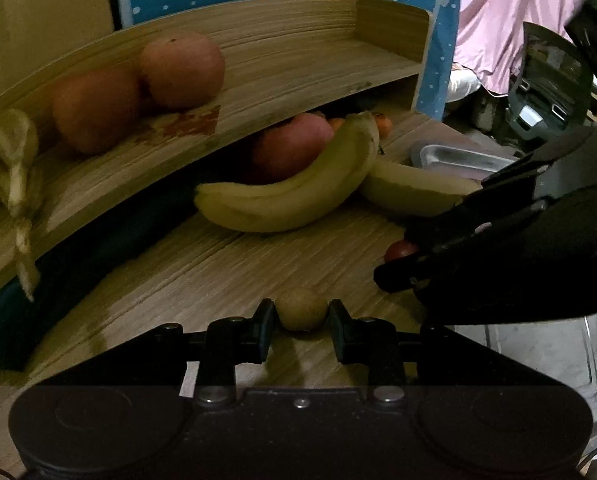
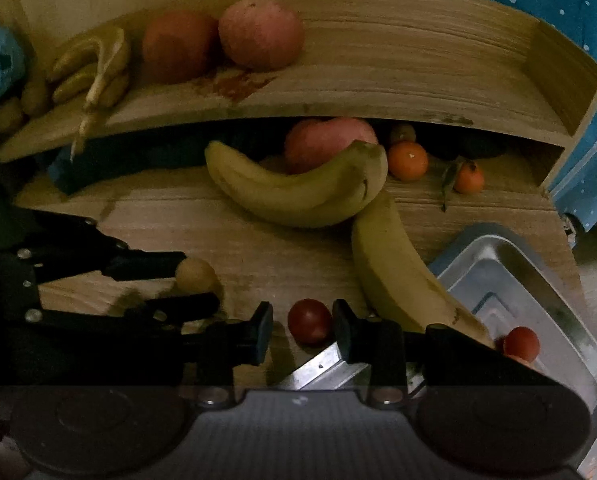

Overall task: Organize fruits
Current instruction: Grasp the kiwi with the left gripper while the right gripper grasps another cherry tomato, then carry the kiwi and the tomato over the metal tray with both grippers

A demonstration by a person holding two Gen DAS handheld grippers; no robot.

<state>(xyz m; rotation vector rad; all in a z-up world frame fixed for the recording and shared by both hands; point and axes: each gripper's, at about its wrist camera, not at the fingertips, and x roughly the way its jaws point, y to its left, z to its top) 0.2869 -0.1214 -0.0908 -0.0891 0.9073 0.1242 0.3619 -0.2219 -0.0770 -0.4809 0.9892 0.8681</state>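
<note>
— Where's the fruit?
— Longan (image 1: 301,309) on the worktop (image 1: 226,264), pinched in my left tool (image 1: 301,322). Tomato (image 2: 309,321) sits between my right tool (image 2: 302,326), narrow, one pad touching.
— Advice?
— Squeeze softly, lift straight.

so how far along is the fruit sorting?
Done: two apples sit on the upper shelf, one cherry tomato in the metal tray. In hand: left gripper pinches a small tan fruit; right gripper brackets another tomato. Left: bananas, tangerines on the table.

Left gripper (image 1: 301,322) clamped, right gripper (image 2: 302,326) narrowed.
</note>
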